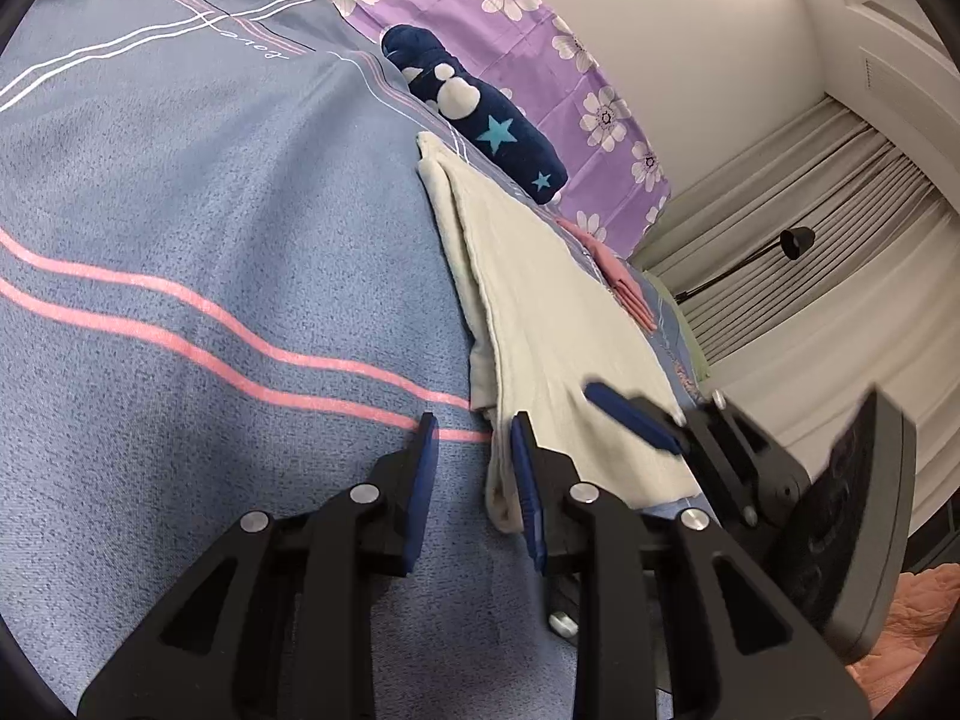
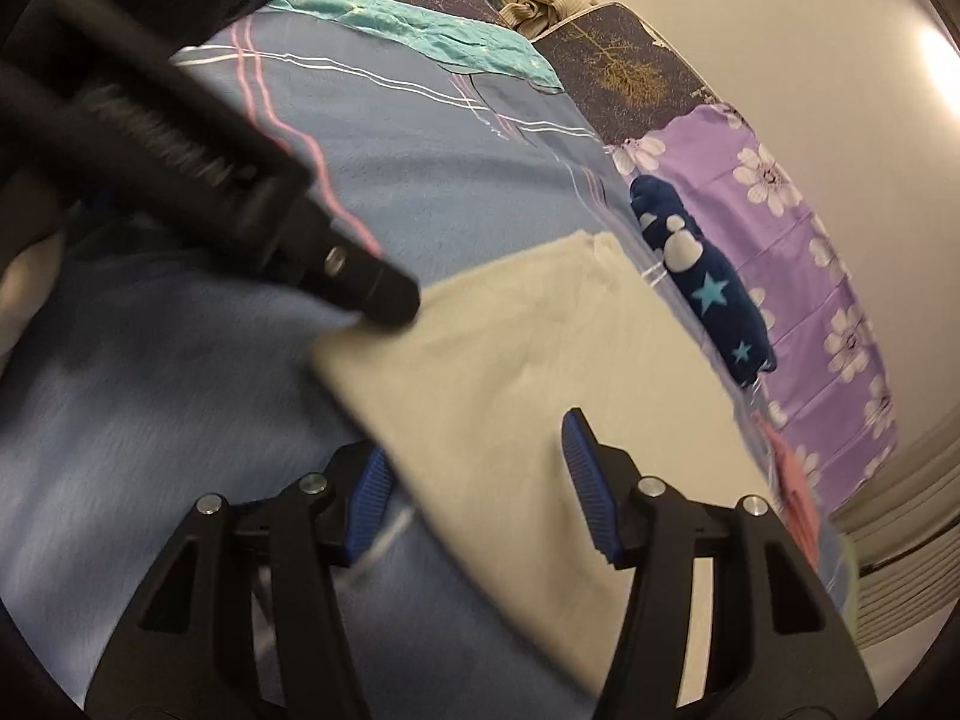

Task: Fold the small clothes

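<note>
A cream cloth [image 1: 540, 300], folded into a long strip, lies on the blue striped bedspread [image 1: 180, 252]. My left gripper [image 1: 474, 438] is open at the strip's near corner. The cloth's edge sits against the inner side of its right finger, and bare bedspread shows in the gap. In the right wrist view, my right gripper [image 2: 471, 438] is open wide over the cream cloth [image 2: 510, 348]. The cloth's edge covers the tip of its left finger. One blue-padded finger [image 1: 630, 420] of the right gripper rests over the cloth in the left wrist view. The left gripper's black tip [image 2: 384, 300] touches the cloth's far edge.
A navy garment with stars [image 1: 480, 108] [image 2: 702, 282] lies folded beyond the cream cloth, with a pink cloth [image 1: 624, 282] beside it. A purple flowered sheet [image 1: 540, 48] runs along the wall. Curtains and a black lamp [image 1: 795, 240] stand past the bed's edge.
</note>
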{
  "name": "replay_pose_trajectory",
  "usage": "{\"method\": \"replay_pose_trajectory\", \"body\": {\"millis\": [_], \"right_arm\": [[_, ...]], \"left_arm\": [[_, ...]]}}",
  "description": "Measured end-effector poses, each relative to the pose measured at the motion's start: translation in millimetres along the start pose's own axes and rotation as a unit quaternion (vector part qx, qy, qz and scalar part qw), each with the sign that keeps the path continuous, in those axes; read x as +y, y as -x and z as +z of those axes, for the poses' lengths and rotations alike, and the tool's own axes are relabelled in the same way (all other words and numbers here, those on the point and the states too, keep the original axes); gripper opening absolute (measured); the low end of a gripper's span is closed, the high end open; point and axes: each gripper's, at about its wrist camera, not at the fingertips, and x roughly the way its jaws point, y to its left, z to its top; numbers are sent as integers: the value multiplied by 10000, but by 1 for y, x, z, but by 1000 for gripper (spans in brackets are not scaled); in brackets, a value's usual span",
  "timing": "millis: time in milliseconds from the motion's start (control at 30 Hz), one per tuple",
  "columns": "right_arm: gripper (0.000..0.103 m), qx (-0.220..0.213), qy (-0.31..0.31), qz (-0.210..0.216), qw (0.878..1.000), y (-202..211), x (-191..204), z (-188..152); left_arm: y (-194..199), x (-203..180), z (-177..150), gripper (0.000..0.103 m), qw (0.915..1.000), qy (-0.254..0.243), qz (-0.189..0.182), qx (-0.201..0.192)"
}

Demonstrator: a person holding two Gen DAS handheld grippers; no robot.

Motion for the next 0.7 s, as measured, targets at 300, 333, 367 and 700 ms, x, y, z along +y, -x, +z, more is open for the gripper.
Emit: {"method": "replay_pose_trajectory", "body": {"millis": [300, 333, 367, 700], "right_arm": [[53, -86, -214, -159, 9996, 2, -4, -8], [53, -79, -238, -138, 9996, 2, -5, -8], [52, -69, -267, -107, 9996, 1, -6, -8], [29, -134, 44, 26, 9999, -5, 4, -1]], "left_arm": [[-20, -12, 38, 43, 9987, -213, -98, 443], [-29, -15, 45, 50, 9979, -326, -67, 564], [-42, -19, 53, 50, 9964, -466, 7, 705], [-119, -14, 122, 28, 9938, -372, -40, 1048]]}}
